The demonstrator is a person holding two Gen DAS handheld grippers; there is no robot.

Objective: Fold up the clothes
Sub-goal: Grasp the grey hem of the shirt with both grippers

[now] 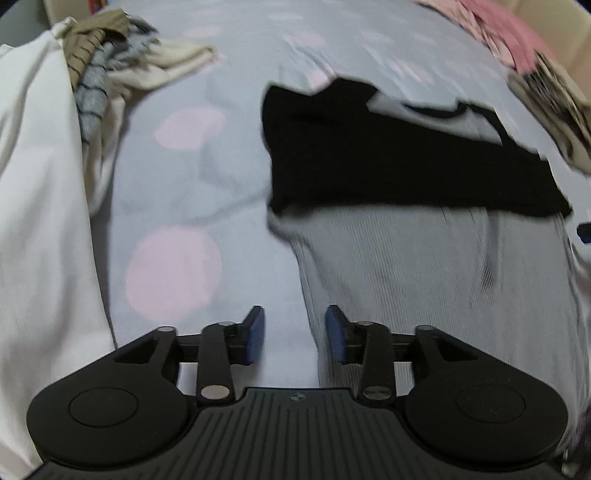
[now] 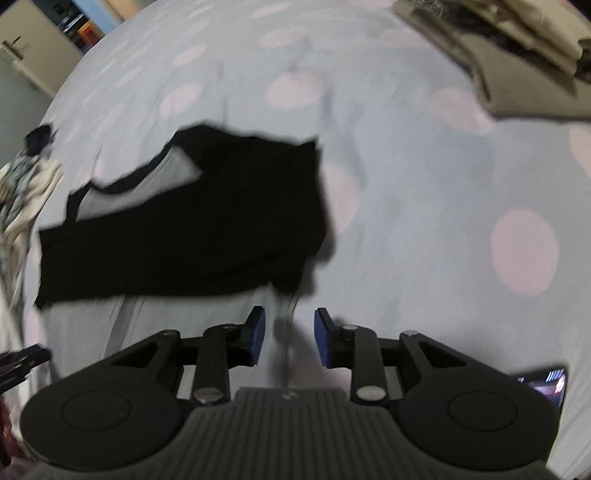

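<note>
A black top (image 1: 388, 162) lies on the upper part of a grey-white striped garment (image 1: 424, 280), both spread on a pale blue sheet with pink dots (image 1: 192, 184). My left gripper (image 1: 295, 332) hovers open above the striped garment's left edge, which runs between the blue pads without touching them. In the right wrist view the black top (image 2: 192, 229) sits left of centre, with the striped garment (image 2: 147, 325) below it. My right gripper (image 2: 289, 332) stands open over that garment's blurred right edge (image 2: 282, 325); the pads do not press on it.
A white cloth (image 1: 37, 203) and a heap of striped and beige clothes (image 1: 103, 74) lie at the left. Pink clothes (image 1: 509, 33) and a patterned pile (image 1: 554, 99) sit at the far right. Beige folded items (image 2: 517, 55) lie at the back, a lit screen (image 2: 546, 382) nearby.
</note>
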